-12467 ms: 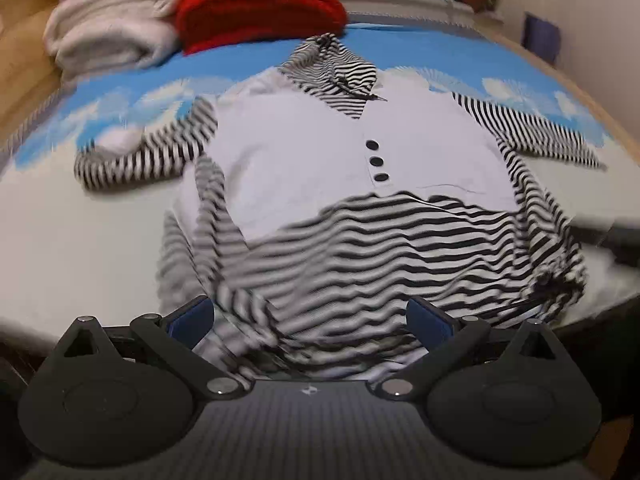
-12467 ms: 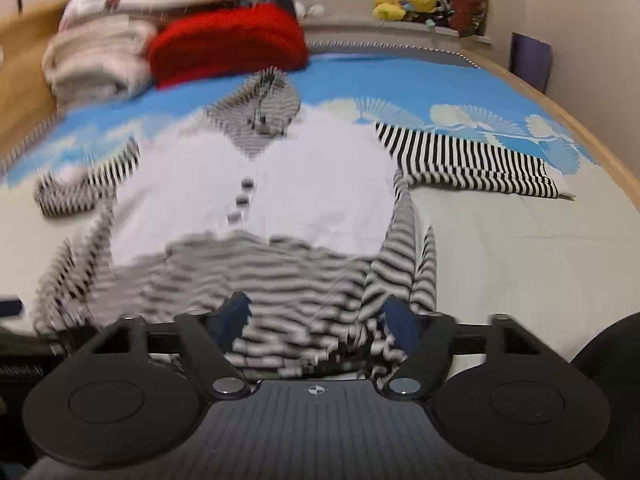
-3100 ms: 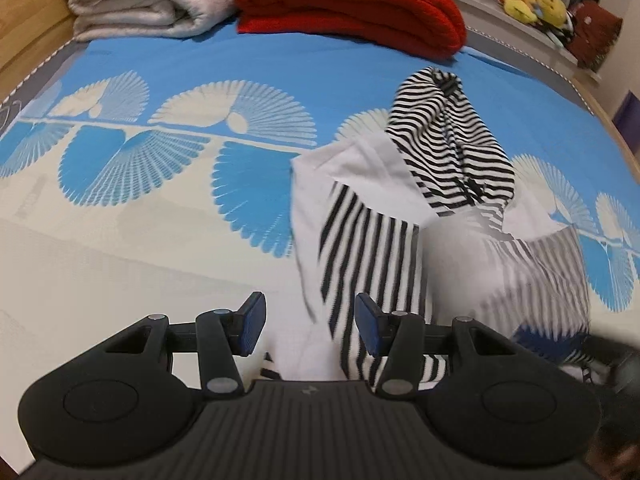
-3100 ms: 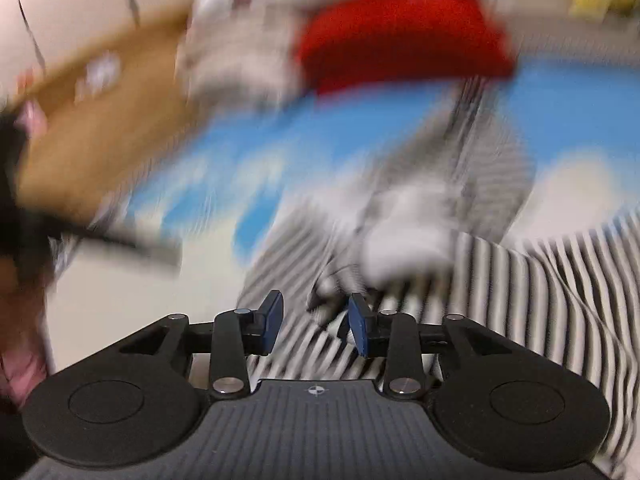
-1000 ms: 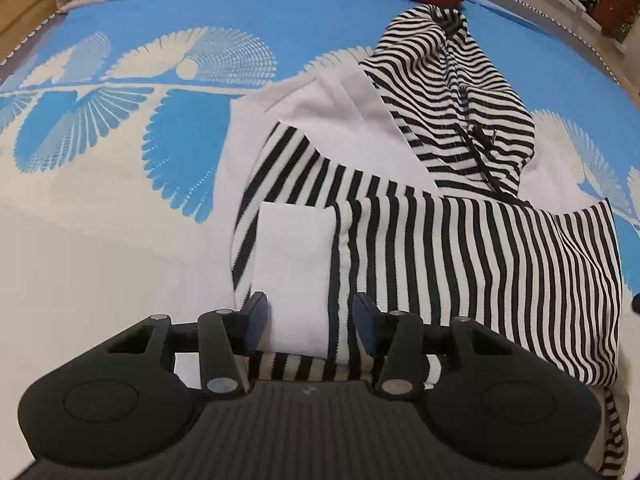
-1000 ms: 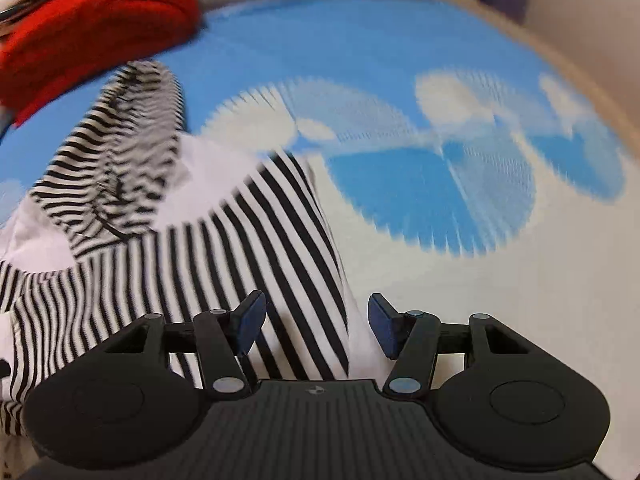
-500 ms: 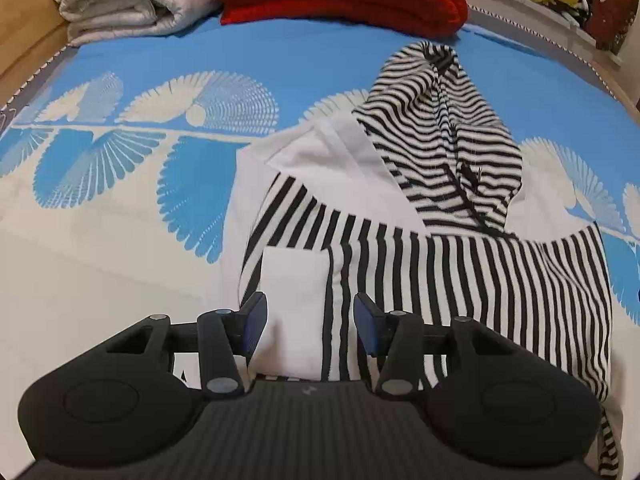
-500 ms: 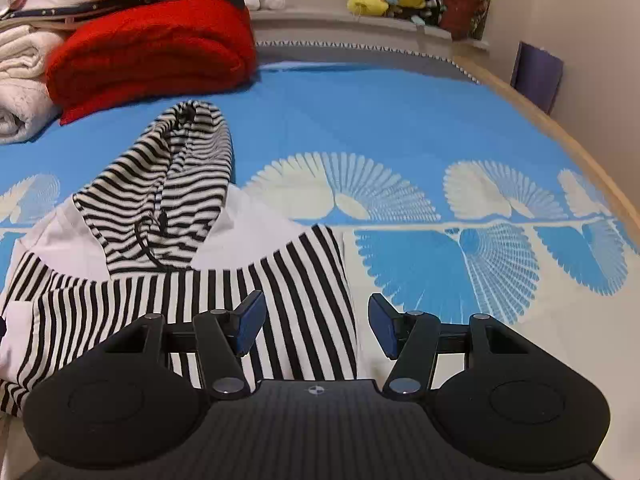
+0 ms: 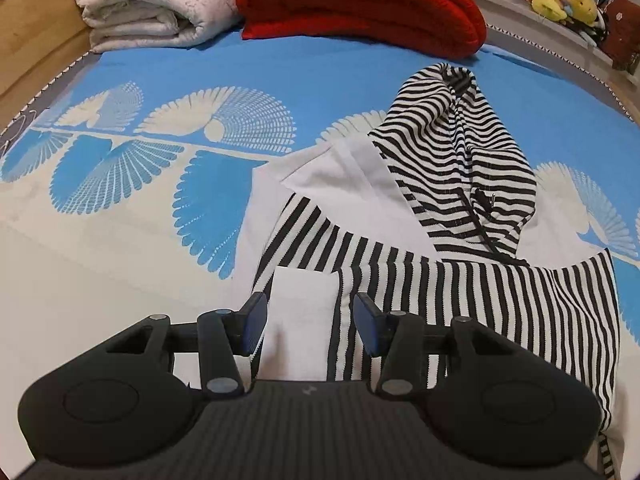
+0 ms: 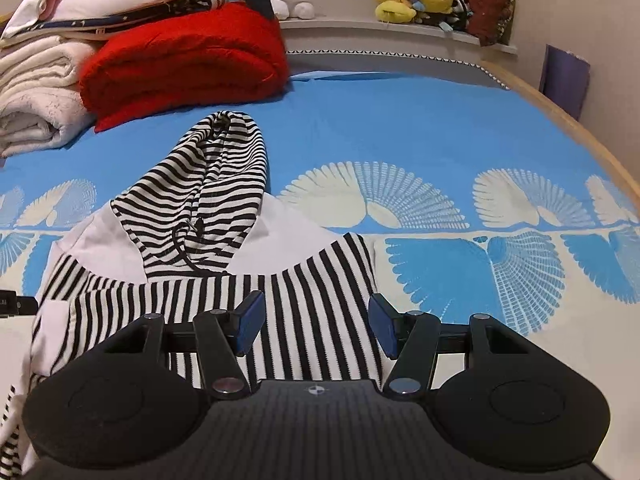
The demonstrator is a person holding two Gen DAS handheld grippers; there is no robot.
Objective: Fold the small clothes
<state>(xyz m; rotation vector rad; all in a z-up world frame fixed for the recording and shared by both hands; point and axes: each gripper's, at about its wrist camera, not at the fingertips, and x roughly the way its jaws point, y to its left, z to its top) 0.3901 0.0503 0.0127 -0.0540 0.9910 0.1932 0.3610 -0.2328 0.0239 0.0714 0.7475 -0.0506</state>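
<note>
both tongs open over the half-folded hoodie

the striped hoodie [image 9: 460, 280] lies on the blue fan-print bedspread [image 9: 200, 92], sleeves folded across the body, hood [image 10: 216, 184] laid flat toward the red blanket [image 10: 184, 60]. left gripper [image 9: 308, 320] hangs over the white cuff [image 9: 302, 300] at the near left edge, jaws apart, holding nothing. right gripper [image 10: 314, 326] sits above the striped sleeve [image 10: 312, 300] near the right edge, jaws wide, nothing between them. white towels [image 9: 152, 4] sit beside the red blanket; plush toys [image 10: 416, 0] line the ledge.
</note>
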